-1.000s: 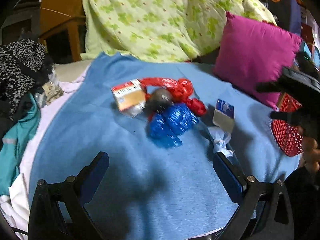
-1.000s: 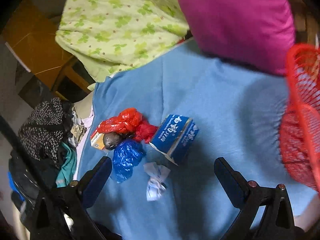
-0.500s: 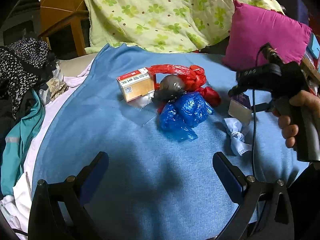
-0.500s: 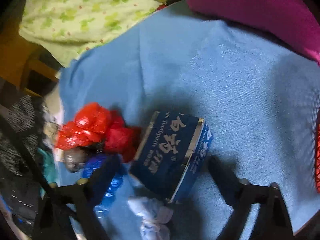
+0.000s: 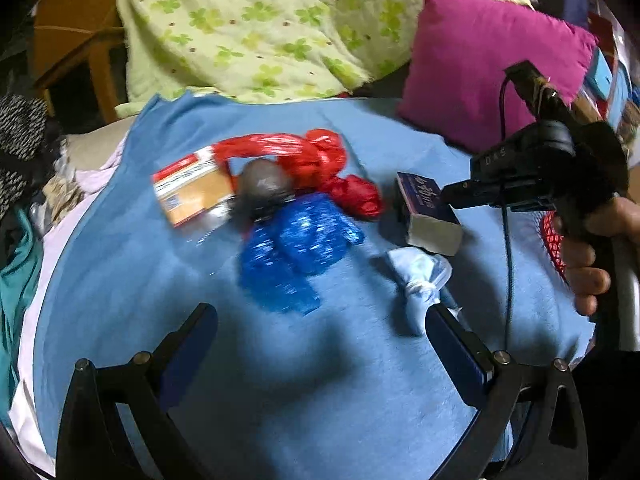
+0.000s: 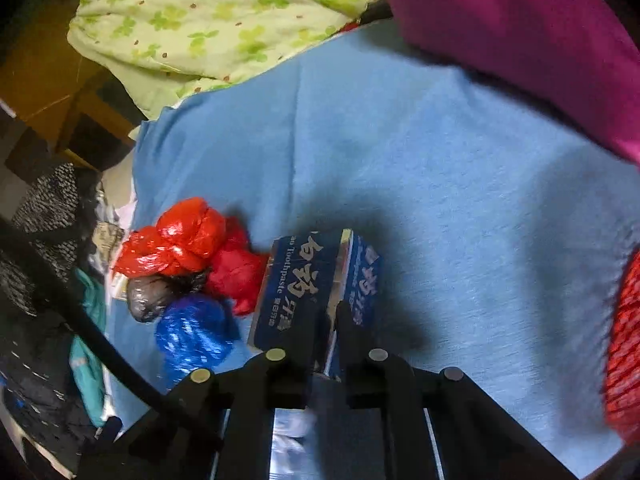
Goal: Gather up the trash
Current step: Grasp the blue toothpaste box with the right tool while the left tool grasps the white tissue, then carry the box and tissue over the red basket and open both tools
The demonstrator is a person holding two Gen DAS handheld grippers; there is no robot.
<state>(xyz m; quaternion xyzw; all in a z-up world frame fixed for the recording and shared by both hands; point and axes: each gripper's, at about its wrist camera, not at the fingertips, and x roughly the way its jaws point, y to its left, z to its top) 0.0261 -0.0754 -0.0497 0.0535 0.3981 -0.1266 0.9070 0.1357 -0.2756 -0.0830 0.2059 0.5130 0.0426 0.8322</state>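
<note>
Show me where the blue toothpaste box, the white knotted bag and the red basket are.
blue toothpaste box (image 6: pixel 296 288), right wrist view, on its printed top face.
white knotted bag (image 5: pixel 418 280), left wrist view, on its knot.
red basket (image 6: pixel 624 344), right wrist view, on its mesh wall.

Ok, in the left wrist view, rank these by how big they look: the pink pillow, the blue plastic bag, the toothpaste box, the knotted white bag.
1. pink pillow, clearly largest
2. blue plastic bag
3. and 4. toothpaste box and knotted white bag: these look alike, and the box is partly hidden by the right gripper, so I won't rank them.
</note>
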